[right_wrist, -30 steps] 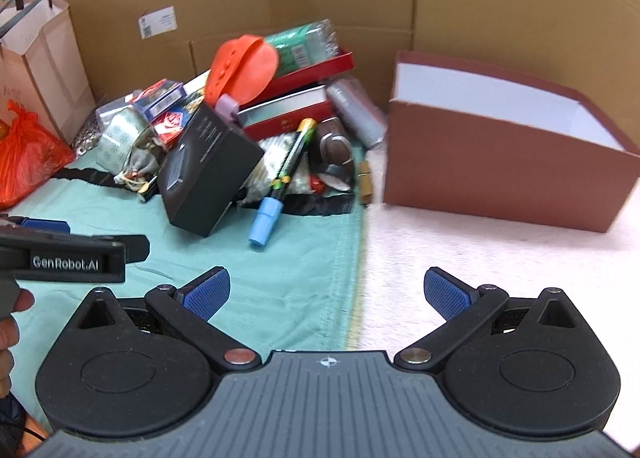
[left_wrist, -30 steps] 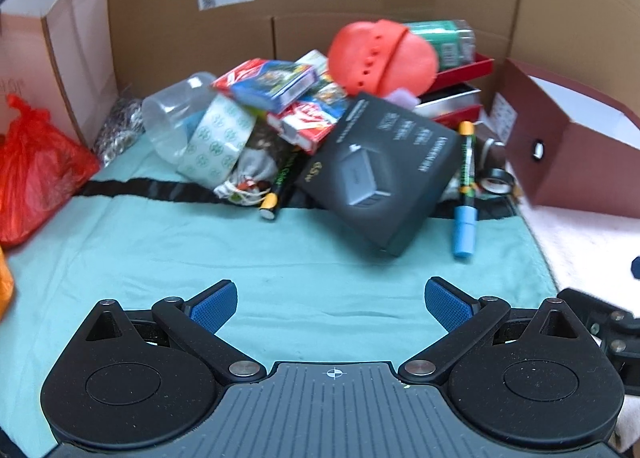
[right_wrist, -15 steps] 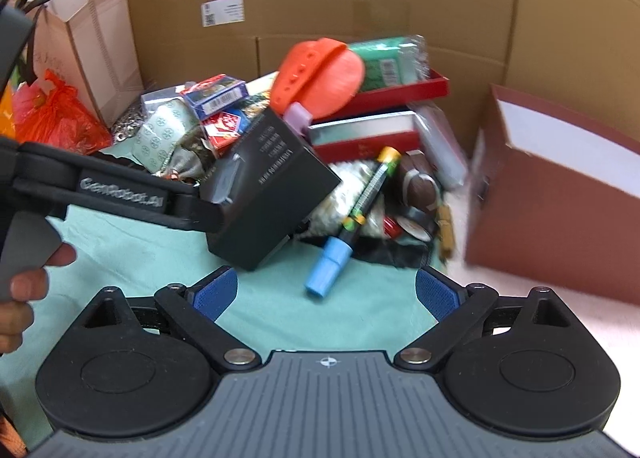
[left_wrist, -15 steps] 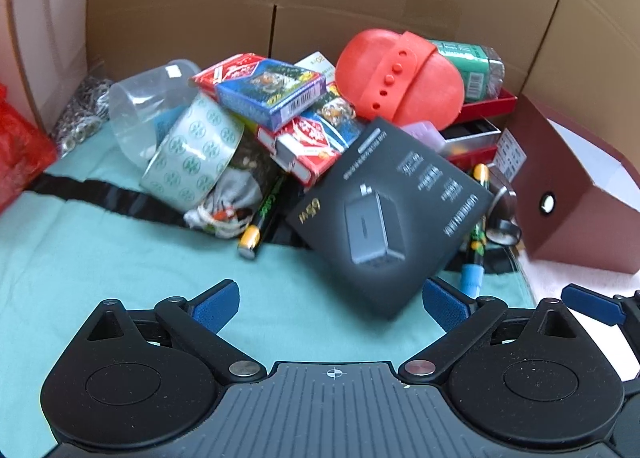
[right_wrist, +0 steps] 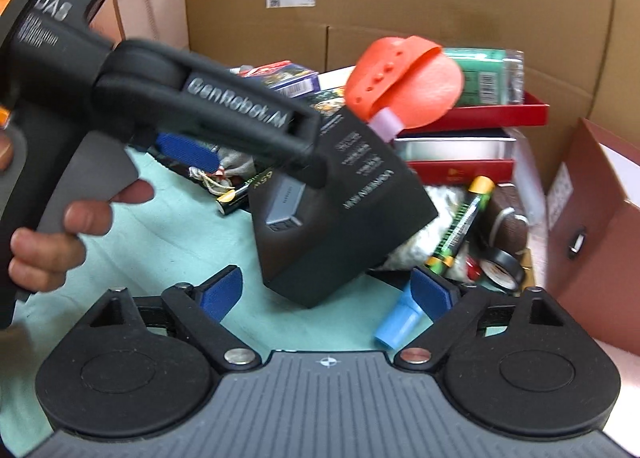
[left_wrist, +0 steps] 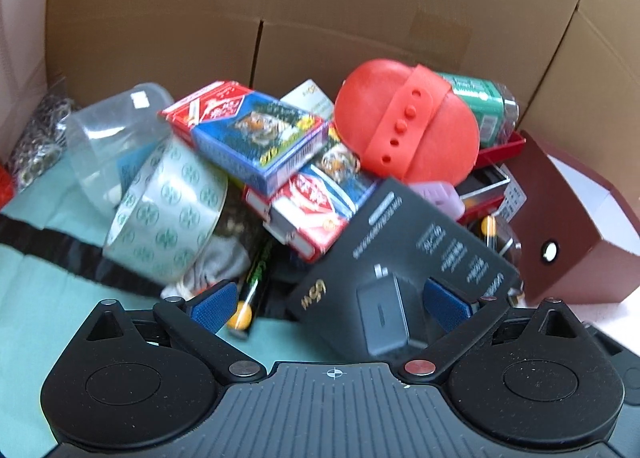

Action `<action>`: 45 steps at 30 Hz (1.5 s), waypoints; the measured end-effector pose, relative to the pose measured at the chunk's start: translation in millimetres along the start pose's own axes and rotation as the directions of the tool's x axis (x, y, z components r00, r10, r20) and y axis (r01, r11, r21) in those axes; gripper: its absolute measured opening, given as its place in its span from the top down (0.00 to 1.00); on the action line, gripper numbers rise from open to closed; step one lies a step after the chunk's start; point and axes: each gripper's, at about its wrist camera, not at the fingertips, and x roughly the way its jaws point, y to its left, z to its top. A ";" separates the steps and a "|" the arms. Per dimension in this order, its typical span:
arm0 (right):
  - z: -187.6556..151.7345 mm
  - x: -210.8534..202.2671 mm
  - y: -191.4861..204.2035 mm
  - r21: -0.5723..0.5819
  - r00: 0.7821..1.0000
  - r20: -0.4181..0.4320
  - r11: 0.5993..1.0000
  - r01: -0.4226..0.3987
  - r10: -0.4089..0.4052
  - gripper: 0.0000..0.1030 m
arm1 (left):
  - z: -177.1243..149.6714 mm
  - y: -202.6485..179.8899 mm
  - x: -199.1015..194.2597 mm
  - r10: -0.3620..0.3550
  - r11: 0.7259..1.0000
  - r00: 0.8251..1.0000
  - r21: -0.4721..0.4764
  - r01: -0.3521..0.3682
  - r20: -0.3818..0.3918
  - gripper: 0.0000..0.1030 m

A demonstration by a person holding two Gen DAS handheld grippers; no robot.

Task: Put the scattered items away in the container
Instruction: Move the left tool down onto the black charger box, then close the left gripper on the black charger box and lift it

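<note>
Black box [left_wrist: 404, 258] leans tilted on the front of the pile beside the brown container [left_wrist: 568, 218], and your left gripper [left_wrist: 326, 304], jaws spread, has closed in from well back to straddle it, while your right gripper [right_wrist: 326, 290] waits, also spread.

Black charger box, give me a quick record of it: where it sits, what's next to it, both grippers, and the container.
item: black charger box, tilted, leaning on the pile
left gripper: open, fingers either side of the box's near end, not closed on it
right gripper: open, low in front of the box
neighbours: red silicone brush behind; card packs to its left; blue-capped marker to its right
container: dark red box, far right
surface: green cloth
</note>
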 end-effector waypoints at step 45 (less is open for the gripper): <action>-78.7 -130.2 -9.1 0.006 0.996 -0.019 0.996 -0.087 0.087 0.37 | -111.7 -90.9 -86.8 -0.222 0.958 0.941 0.121 0.259 -0.257 0.14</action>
